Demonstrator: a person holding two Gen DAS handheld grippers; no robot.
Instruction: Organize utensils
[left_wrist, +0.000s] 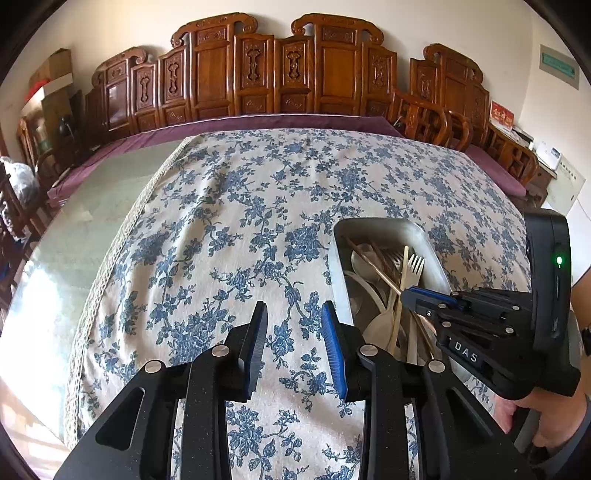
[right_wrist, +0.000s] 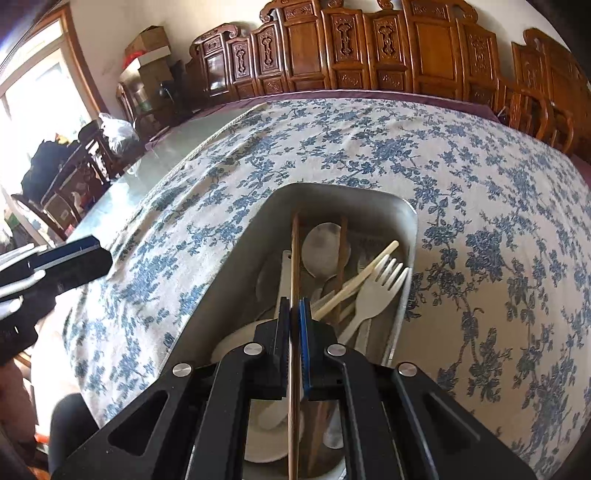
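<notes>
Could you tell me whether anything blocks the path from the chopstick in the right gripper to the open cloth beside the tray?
Nothing visible does. The right gripper is shut on the chopstick over the metal tray; only the tray's rim lies in between, and the floral tablecloth beside it is bare. The left gripper hovers there, holding nothing.

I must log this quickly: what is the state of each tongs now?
Left tongs: open, nothing between them, over the tablecloth.
Right tongs: shut on a chopstick over the metal tray.
</notes>
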